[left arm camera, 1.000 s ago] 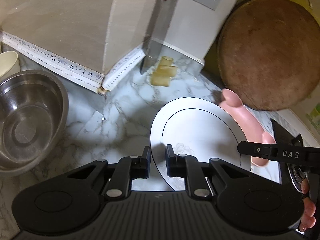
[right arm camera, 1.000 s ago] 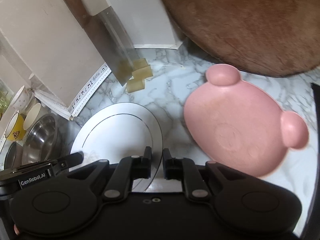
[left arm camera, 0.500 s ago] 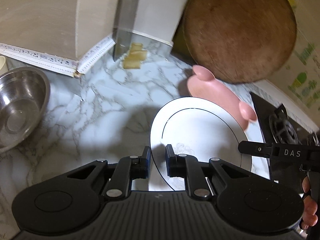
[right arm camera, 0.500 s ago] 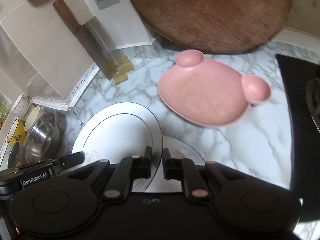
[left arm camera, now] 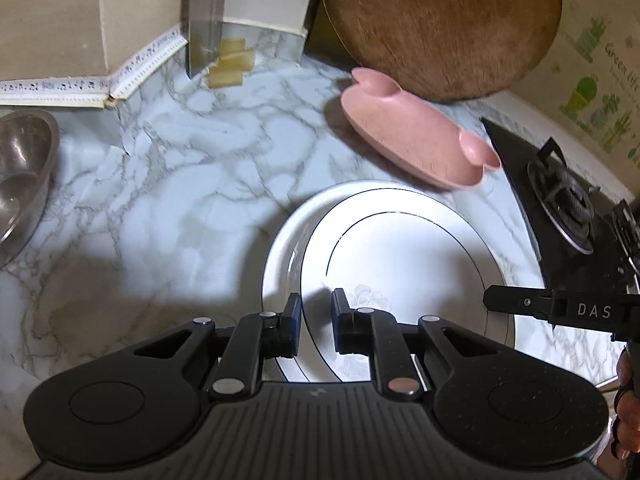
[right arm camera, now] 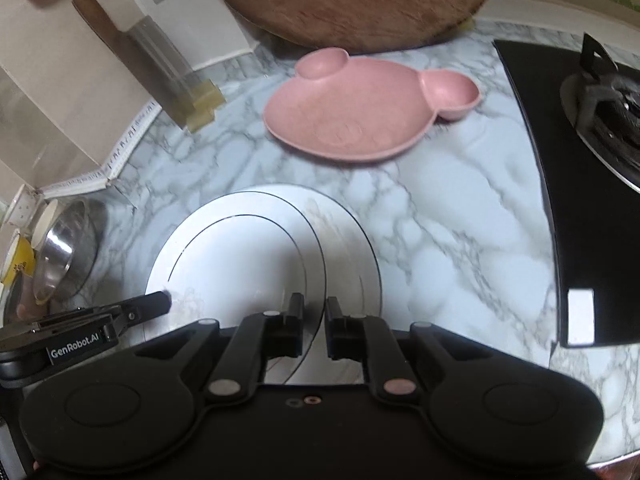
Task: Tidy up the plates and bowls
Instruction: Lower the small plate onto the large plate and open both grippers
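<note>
A white plate with a thin dark ring [left arm camera: 404,256] is held by its two opposite edges. My left gripper [left arm camera: 316,322] is shut on its left rim, and my right gripper [right arm camera: 314,326] is shut on its right rim [right arm camera: 256,264]. A second white plate [left arm camera: 280,252] lies on the marble counter right under it, showing past the held plate's edge, also in the right wrist view [right arm camera: 352,248]. A pink bear-shaped plate [right arm camera: 360,108] rests further back on the counter [left arm camera: 416,136].
A round wooden board [left arm camera: 436,20] leans on the wall behind the pink plate. A cleaver [right arm camera: 148,60] stands by yellow blocks [left arm camera: 232,64]. A steel bowl [left arm camera: 20,176] and cups [right arm camera: 16,256] are at the left, a black gas stove [right arm camera: 592,128] at the right.
Both grippers have pulled back toward the near side with the ringed plate. It now sits over a second white plate. The pink plate and board look farther away.
</note>
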The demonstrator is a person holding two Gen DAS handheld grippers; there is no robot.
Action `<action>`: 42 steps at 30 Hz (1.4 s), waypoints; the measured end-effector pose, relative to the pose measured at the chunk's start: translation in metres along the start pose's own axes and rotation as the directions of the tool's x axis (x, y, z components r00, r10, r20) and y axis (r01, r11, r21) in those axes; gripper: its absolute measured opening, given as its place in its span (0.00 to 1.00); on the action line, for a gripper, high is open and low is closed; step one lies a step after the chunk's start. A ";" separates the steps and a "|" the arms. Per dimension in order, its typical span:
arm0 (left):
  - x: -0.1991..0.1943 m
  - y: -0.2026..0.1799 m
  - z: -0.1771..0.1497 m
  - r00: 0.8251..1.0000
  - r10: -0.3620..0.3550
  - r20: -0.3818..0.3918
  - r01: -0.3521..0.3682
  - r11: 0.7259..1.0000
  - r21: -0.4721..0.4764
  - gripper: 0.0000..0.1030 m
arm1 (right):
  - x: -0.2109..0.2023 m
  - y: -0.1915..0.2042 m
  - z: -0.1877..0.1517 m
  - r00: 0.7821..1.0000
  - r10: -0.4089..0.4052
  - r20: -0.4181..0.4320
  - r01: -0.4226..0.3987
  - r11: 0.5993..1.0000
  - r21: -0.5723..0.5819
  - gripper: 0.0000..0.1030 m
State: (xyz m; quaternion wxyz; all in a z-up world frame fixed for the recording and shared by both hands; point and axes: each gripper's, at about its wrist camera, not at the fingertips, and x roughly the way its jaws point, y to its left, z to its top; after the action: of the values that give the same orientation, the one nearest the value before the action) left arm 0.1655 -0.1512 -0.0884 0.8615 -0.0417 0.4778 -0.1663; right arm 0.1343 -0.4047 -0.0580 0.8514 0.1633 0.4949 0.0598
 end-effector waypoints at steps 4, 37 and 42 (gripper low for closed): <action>0.006 -0.004 -0.005 1.000 0.001 -0.014 -0.001 1.000 0.014 0.14 | 0.003 -0.004 -0.006 1.000 -0.010 -0.008 0.010 1.000 0.012 0.11; 0.012 0.004 0.005 0.995 -0.028 -0.096 0.028 1.000 0.007 0.14 | 0.018 -0.021 -0.005 0.998 0.043 -0.047 -0.038 0.994 0.105 0.09; 0.011 0.007 0.006 0.995 -0.034 -0.094 0.035 0.999 0.003 0.14 | 0.019 -0.020 -0.004 0.998 0.048 -0.050 -0.043 0.995 0.085 0.09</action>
State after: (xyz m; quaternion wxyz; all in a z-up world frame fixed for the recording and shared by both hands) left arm 0.1780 -0.1487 -0.0960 0.8351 -0.0400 0.5168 -0.1840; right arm 0.1391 -0.4174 -0.0822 0.8290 0.2086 0.5151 0.0626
